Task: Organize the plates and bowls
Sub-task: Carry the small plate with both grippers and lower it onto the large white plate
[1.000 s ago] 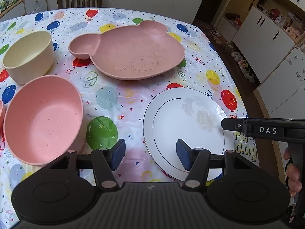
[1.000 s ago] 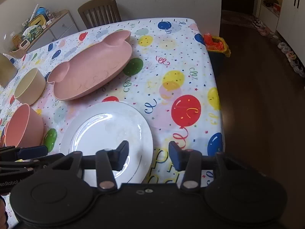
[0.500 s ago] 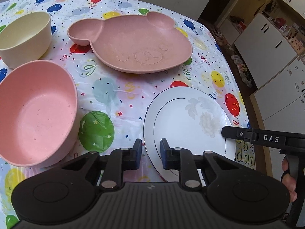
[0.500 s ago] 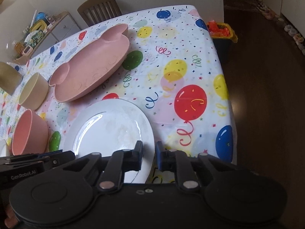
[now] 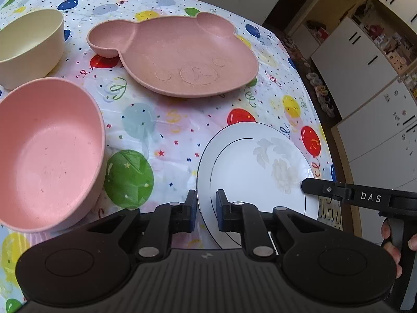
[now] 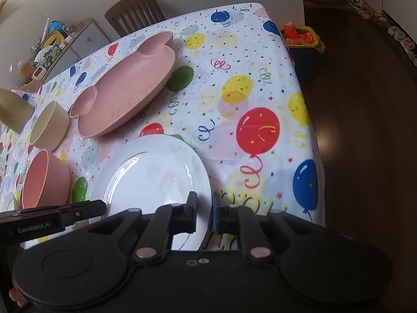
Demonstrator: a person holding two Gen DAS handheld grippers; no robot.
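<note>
A kitchen-side worktop (image 5: 182,135) under a balloon-print cloth carries the crockery to be organized, white cupboards and a dark wood floor beyond it. Largest of the pieces is the pink bear-shaped plate (image 5: 182,57), lying flat on the far side of the white plate (image 5: 255,167). The white plate, with its faint flower print and thin dark ring, sits at the worktop's near corner and appears tipped up off the cloth. To its left stands the pink bowl (image 5: 47,154), and beyond that bowl the cream bowl (image 5: 28,44), both upright and apart from the white plate.

The left tongs (image 5: 206,208) are clenched on the white plate's near-left rim, one finger above and one below. The right tongs (image 6: 203,212) are clamped on the opposite, right-hand rim in the same way, so the plate hangs between two narrow pinches.

The risks, as a judgement: glazed china is slick, and each grip covers only a sliver of rim. If the two hands drift apart, or one rises faster than the other, the plate could twist out of a pinch and drop onto the cloth, or over the worktop edge to the floor close by on the plate's right. Carried low toward the bear-shaped plate, its far rim could catch that plate's raised lip and jolt loose. A swing to the left could clip the pink bowl.
</note>
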